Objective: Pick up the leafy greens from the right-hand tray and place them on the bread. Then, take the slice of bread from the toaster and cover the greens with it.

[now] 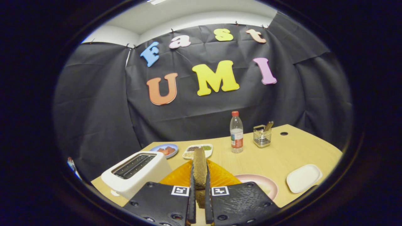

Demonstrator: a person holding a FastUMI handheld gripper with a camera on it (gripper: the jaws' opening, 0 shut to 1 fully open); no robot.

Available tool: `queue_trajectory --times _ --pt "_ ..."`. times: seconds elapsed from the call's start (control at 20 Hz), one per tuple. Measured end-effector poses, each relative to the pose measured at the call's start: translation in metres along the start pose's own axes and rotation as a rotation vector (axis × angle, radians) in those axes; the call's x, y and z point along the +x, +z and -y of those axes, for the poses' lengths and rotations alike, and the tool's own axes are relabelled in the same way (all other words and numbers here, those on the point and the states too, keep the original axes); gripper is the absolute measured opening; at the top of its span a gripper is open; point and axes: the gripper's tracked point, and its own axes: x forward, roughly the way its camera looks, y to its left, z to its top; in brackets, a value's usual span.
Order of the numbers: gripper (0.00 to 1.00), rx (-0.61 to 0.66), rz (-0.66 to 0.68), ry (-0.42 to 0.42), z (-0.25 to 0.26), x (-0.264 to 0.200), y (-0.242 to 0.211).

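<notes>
The gripper pinches the bread slice upright on edge, carrying it clear of the toaster at nine o'clock.

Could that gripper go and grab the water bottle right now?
Probably not yet: the gripper fingers are shut on a bread slice held upright. The water bottle stands beyond them on the table, path apparently free.

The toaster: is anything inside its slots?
The white toaster shows two dark slots with nothing sticking out; their depths are hidden. The bread slice stands on edge, clamped between the fingers of the hand-held gripper, beside the toaster.
</notes>
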Motion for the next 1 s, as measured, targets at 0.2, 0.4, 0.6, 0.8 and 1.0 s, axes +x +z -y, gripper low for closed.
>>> queue_trajectory --times 0.2,0.4,0.6,0.8,1.0 --pt "0.11 0.065 -0.024 -0.014 0.022 0.006 -0.02" --pt "0.11 0.139 -0.047 0.009 0.036 0.01 -0.039" --pt "0.11 0.168 -0.047 -0.01 0.057 0.011 -0.05" --pt "0.15 0.201 -0.072 -0.027 0.079 0.009 -0.056" --pt "0.24 0.207 -0.089 -0.029 0.093 0.011 -0.066"
